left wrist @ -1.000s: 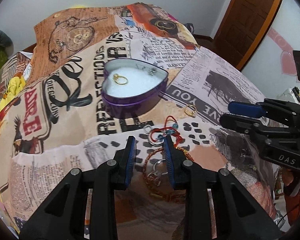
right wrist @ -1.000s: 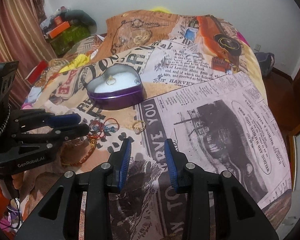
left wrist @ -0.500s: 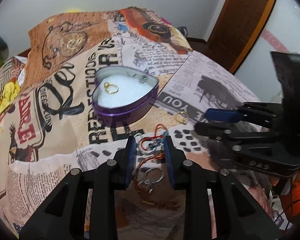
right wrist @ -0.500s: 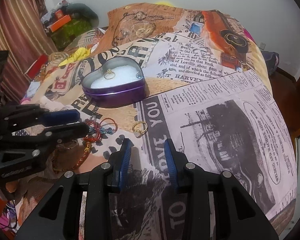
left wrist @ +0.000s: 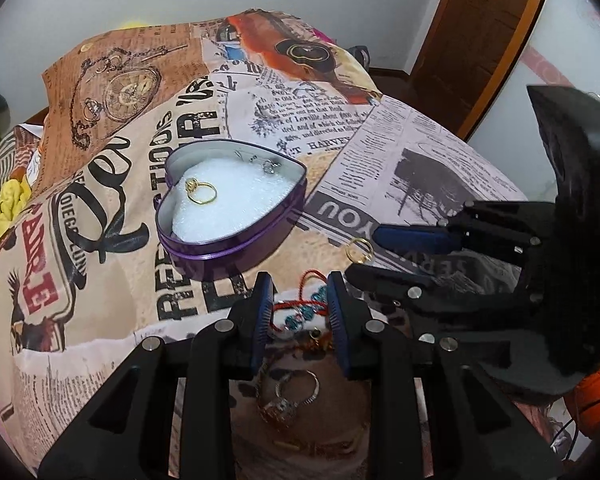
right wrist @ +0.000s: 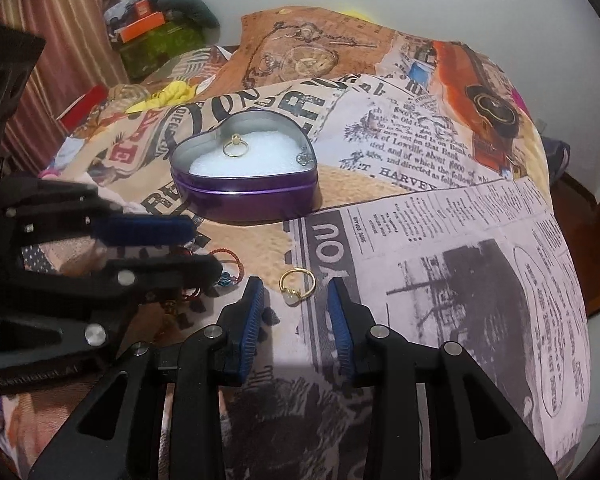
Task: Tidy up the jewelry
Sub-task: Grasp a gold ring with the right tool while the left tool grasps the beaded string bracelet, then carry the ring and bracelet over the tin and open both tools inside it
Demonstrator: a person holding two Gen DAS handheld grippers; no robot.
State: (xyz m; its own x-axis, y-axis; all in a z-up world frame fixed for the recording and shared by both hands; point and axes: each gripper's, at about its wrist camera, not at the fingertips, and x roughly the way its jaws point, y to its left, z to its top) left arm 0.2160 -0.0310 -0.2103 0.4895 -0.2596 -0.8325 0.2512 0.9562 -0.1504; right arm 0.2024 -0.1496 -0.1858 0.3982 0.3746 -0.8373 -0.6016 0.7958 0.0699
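A purple heart-shaped tin [left wrist: 220, 250] [right wrist: 244, 200] lined with white foam sits on the bed. It holds a gold ring [left wrist: 201, 191] [right wrist: 236, 148] and a small silver piece [left wrist: 270, 166] [right wrist: 304, 158]. My left gripper [left wrist: 298, 312] [right wrist: 204, 249] stands open low over a red cord bracelet with turquoise beads [left wrist: 304, 312], which lies between its tips. A loose gold ring with a pale stone [right wrist: 296, 290] [left wrist: 359, 250] lies between the tips of my right gripper [right wrist: 294, 308] [left wrist: 364, 256]. Its jaws are closing, and the pads are not touching the ring.
Silver rings [left wrist: 292, 396] and a gold chain lie under the left gripper. The newspaper-print bedspread [right wrist: 440, 280] falls away at the right. A wooden door [left wrist: 472, 40] stands behind on the right. Clutter [right wrist: 160, 36] and a curtain [right wrist: 60, 40] are at the back left.
Both grippers have come lower over the bed. The left one slid forward over the red bracelet. The right one closed in on the loose gold ring, and its jaws narrowed a little.
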